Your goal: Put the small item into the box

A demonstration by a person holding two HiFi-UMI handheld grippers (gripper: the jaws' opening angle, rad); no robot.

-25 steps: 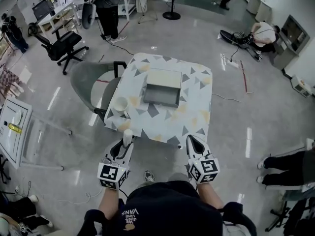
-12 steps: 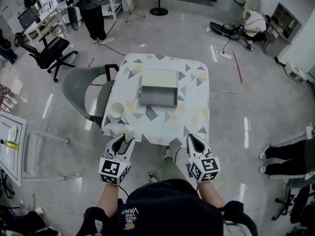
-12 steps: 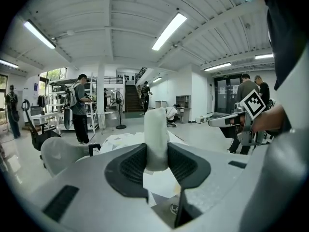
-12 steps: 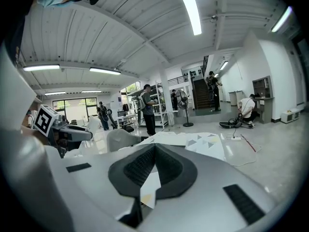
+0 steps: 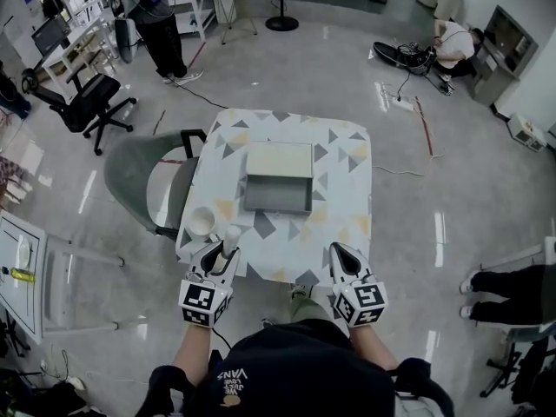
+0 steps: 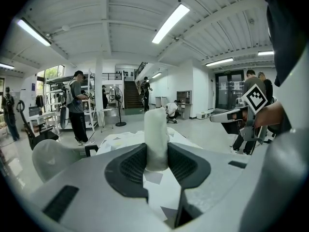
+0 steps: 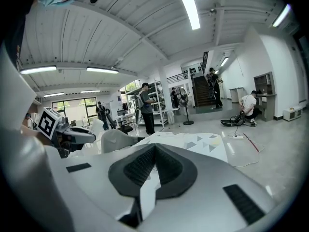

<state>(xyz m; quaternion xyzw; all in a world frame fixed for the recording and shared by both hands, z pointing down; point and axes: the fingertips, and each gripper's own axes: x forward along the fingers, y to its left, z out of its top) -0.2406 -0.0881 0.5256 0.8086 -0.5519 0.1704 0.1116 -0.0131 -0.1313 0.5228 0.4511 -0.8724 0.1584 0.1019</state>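
Observation:
My left gripper (image 5: 218, 257) is shut on a small white cylinder (image 5: 231, 237), which stands upright between the pads. In the left gripper view the cylinder (image 6: 156, 138) sticks up out of my left gripper (image 6: 157, 159). It hovers over the near left edge of the patterned table (image 5: 347, 189). An open grey box (image 5: 278, 191) with a cream lid sits in the middle of the table, well ahead of both grippers. My right gripper (image 5: 343, 259) is at the near right edge, shut with nothing in it; its jaws meet in the right gripper view (image 7: 153, 159).
A white bowl (image 5: 202, 222) sits on the table's near left corner, close to my left gripper. A grey chair (image 5: 139, 176) stands against the table's left side. A person's legs (image 5: 508, 287) are at the right. A standing person (image 5: 161, 16) and an office chair (image 5: 82, 98) are far back.
The table has come nearer in the head view. Both grippers, which were short of its near edge, now reach it. The left grip on the cylinder is unchanged.

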